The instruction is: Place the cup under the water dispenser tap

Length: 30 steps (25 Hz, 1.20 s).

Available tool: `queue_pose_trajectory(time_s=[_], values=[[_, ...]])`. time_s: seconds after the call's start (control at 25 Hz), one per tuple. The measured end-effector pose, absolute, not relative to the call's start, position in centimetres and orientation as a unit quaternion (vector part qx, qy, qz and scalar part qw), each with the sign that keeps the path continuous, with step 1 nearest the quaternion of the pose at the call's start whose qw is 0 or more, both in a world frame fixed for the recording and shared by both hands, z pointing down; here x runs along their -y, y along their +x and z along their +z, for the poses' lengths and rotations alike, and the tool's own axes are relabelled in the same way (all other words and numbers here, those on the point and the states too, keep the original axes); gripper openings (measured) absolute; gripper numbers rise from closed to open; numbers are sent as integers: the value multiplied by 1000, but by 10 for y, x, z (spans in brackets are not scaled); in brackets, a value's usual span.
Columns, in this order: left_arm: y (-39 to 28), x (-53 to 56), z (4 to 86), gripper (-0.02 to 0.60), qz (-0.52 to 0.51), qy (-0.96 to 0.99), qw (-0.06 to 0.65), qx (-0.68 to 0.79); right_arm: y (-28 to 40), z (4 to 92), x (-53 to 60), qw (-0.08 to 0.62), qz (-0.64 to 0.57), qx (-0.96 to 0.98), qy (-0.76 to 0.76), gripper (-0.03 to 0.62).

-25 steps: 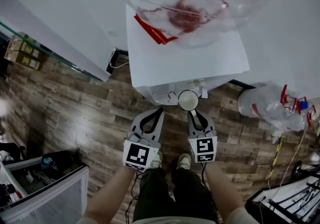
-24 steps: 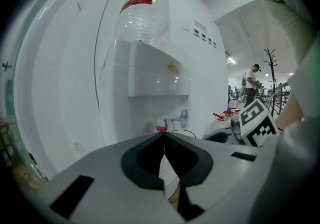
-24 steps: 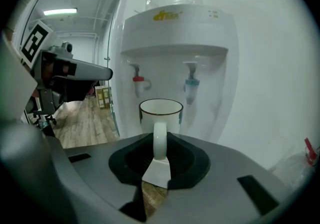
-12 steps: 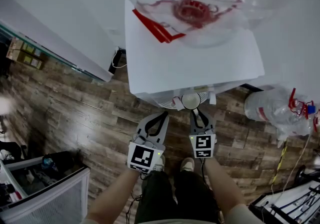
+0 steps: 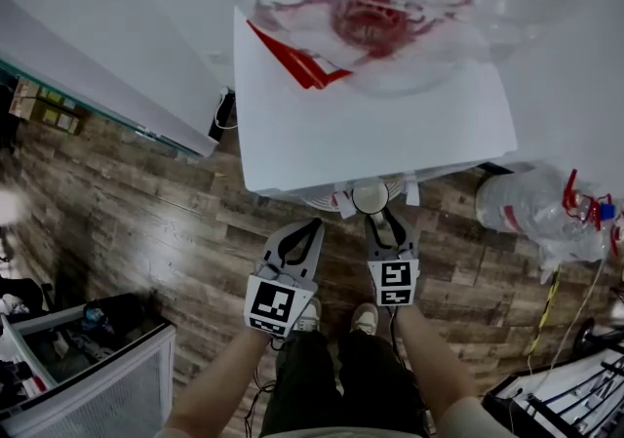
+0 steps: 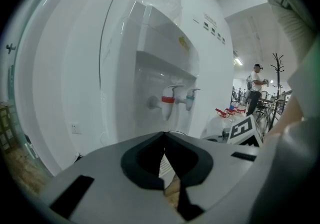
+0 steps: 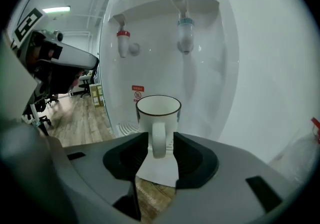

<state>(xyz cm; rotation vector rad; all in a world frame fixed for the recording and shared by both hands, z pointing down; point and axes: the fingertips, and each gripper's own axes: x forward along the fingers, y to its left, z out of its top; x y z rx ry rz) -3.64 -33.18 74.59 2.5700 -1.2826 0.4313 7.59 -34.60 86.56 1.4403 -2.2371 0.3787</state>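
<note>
- Floor (image 5: 146,221): dark wood planks. The person's shoes stand on it just behind the two grippers.
- Left gripper (image 5: 312,225): jaw tips pressed together, nothing between them. It points at the water dispenser (image 5: 370,124) from the left of the cup.
- Right gripper (image 7: 159,155): jaws opening. The cup's handle stands between them with a gap on each side, so the pads are not pressing.
- Cup (image 7: 158,111): white with a dark rim, in the dispenser's recess. It sits below the taps, between the red tap (image 7: 122,41) and the blue tap (image 7: 185,36) as the right gripper view shows it. Base hidden behind the jaws.
- Cup orientation: upright, long axis vertical, mouth up, handle pointing straight back at the right gripper.
- Dispenser: white cabinet against a white wall, clear bottle (image 5: 390,7) on top.
- Farther right: a second clear bottle (image 5: 531,207) on the floor.
</note>
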Motion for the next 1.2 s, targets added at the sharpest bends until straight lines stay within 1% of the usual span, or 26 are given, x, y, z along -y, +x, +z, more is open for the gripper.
queue_pose_trajectory(time_s=[0.04,0.12,0.32,0.4,0.52,0.56,0.92,1.08,1.2], values=[[-36,332,745,6,150,878,120,438,76,865,346,227,145,809,522,174],[-36,331,741,6,155,876,124,441,76,861,345,230,152,808,521,190],[-38,324,721,6,158,870,141,445,79,827,335,222,157,811,518,188],[-38,321,709,6,163,870,138,444,84,807,332,218,159,810,521,168],[-40,316,686,6,166,871,131,443,90,776,326,220,166,806,525,104],[-41,314,678,6,167,871,130,443,92,765,323,222,170,804,525,93],[-36,298,580,6,165,879,102,435,105,623,301,174,162,821,520,48],[-29,291,527,6,151,889,85,424,106,551,296,153,124,834,515,26],[-25,285,486,6,141,895,66,419,107,498,289,142,94,840,516,23]])
